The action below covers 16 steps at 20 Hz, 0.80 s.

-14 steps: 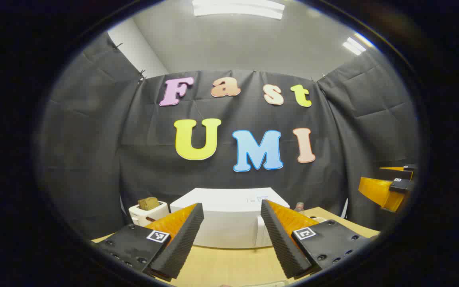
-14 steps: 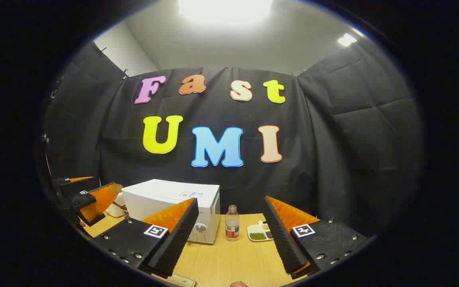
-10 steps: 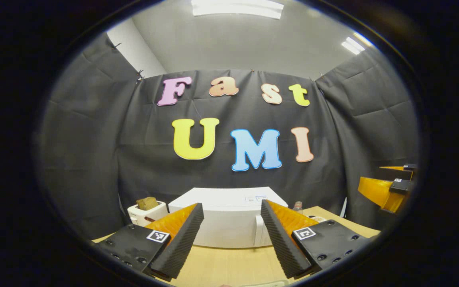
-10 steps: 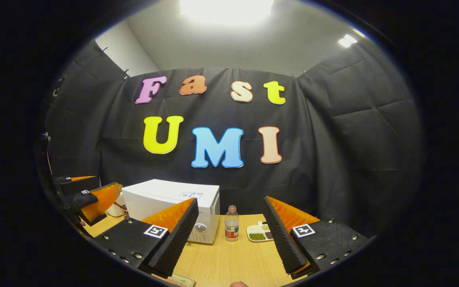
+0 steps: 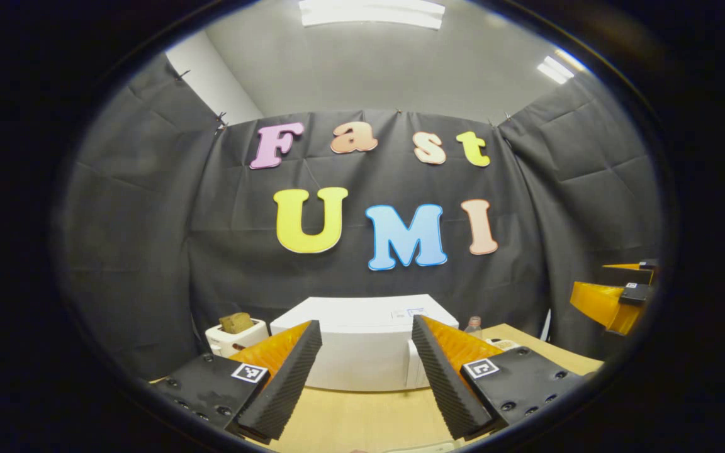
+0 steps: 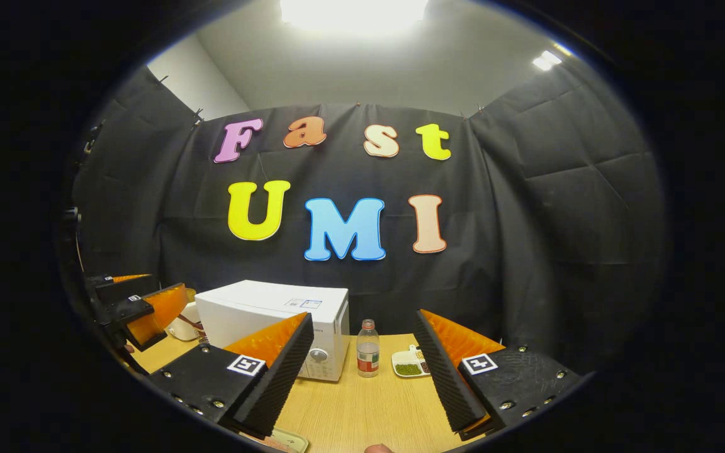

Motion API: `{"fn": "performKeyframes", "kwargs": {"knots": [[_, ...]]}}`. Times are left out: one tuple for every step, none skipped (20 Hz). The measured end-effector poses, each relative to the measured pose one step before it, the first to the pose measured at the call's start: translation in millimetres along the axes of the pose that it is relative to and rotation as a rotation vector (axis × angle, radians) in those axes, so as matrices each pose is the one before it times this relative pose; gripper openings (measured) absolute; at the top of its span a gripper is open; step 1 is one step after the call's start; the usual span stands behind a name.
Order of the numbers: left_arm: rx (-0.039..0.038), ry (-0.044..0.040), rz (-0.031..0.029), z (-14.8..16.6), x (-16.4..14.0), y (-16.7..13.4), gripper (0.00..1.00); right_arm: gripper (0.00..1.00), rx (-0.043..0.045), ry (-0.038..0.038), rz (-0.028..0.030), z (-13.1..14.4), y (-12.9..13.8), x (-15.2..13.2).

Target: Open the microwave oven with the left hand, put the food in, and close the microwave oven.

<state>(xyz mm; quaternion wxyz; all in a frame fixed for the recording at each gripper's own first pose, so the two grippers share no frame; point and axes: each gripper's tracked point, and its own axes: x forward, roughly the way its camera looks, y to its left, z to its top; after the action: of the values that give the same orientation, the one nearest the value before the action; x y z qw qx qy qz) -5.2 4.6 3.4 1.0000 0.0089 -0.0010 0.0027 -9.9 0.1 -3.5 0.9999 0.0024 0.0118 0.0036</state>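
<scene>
Pale wooden desk [image 6: 362, 409] before black cloth walls, under ceiling lights. At the far middle, one white microwave oven [image 6: 274, 314]: boxy, door shut, one round knob at its front right. Just right of it, one clear bottle [image 6: 367, 356] standing upright with a red label; right again, one white divided plate [image 6: 408, 365] of green and dark food. Left of the oven, one white toaster [image 5: 233, 336] with a brown slice in it. Left gripper [image 5: 362, 371] and right gripper [image 6: 362, 368] above the near desk, jaws of both released wide, grasping nothing.
</scene>
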Motion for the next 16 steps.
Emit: {"fn": "performKeyframes", "kwargs": {"knots": [[0.00062, -0.00273, 0.00088, -0.14, -1.6, -0.28, 1.0, 0.98, 0.00044, -0.00353, 0.00083, 0.53, -0.22, -0.91], [0.00236, -0.00124, -0.0006, 0.79, -0.18, 0.05, 0.94, 0.98, 0.00065, -0.00439, 0.00084, 1.96, 0.55, 0.12], [0.0035, -0.00008, -0.0012, 0.63, 0.16, -0.46, 0.94, 0.98, 0.00074, -0.00367, 0.00048, 0.2, 0.6, -0.7], [0.00467, 0.00169, -0.00349, 1.47, 1.59, -2.28, 0.94, 0.98, 0.00098, -0.00141, 0.0019, 0.88, -0.04, 0.76], [0.00423, 0.0029, -0.00265, -2.7, 2.2, -2.3, 0.94, 0.98, 0.00157, 0.00197, 0.00065, -1.14, -0.49, 0.19], [0.00295, 0.0007, -0.00285, -1.07, 1.29, -1.72, 0.99, 0.98, 0.00237, 0.00394, -0.00041, -0.3, -0.78, 0.94], [-0.00063, -0.00431, -0.00215, 0.89, 1.99, -1.94, 0.98, 0.98, 0.00227, 0.00219, -0.00179, -0.01, -1.31, -0.28], [-0.0039, -0.00222, -0.0034, -0.42, 2.35, -1.59, 0.96, 0.98, 0.00151, -0.00033, -0.00441, 0.85, -1.91, -0.25], [-0.00527, 0.00164, -0.00499, -3.9, 4.85, -3.37, 0.94, 0.98, 0.00018, -0.00183, -0.00437, 1.46, -1.81, -0.4], [-0.00329, 0.00093, -0.0045, -2.51, 4.84, -3.58, 0.97, 0.98, -0.00097, -0.00303, -0.00493, 1.05, -2.52, -0.53], [-0.00346, 0.0032, -0.00557, -2.19, 6.94, -3.0, 0.97, 0.98, -0.00318, -0.00221, -0.00652, 0.48, -2.7, -1.89], [-0.00519, 0.00213, -0.00686, -3.62, 6.0, -3.01, 0.97, 0.98, -0.00345, -0.00261, -0.00809, 1.32, -3.24, -1.46], [-0.00536, 0.00678, -0.00735, -4.03, 9.49, -4.01, 0.96, 0.98, -0.00255, 0.00297, -0.00592, -0.81, -2.51, -2.91], [-0.00453, 0.00961, -0.00707, -5.08, 8.13, -3.57, 0.97, 0.98, -0.00017, 0.00773, -0.00705, -0.98, -2.02, -2.96], [-0.0063, 0.00568, -0.00338, -4.04, 9.38, -1.51, 1.0, 0.98, 0.00172, 0.00405, -0.00823, 0.06, -4.08, -3.26], [-0.00831, 0.00459, -0.0057, -4.04, 8.54, -0.96, 1.0, 0.98, 0.00095, -0.0003, -0.01084, 0.98, -3.57, -2.39]]}}
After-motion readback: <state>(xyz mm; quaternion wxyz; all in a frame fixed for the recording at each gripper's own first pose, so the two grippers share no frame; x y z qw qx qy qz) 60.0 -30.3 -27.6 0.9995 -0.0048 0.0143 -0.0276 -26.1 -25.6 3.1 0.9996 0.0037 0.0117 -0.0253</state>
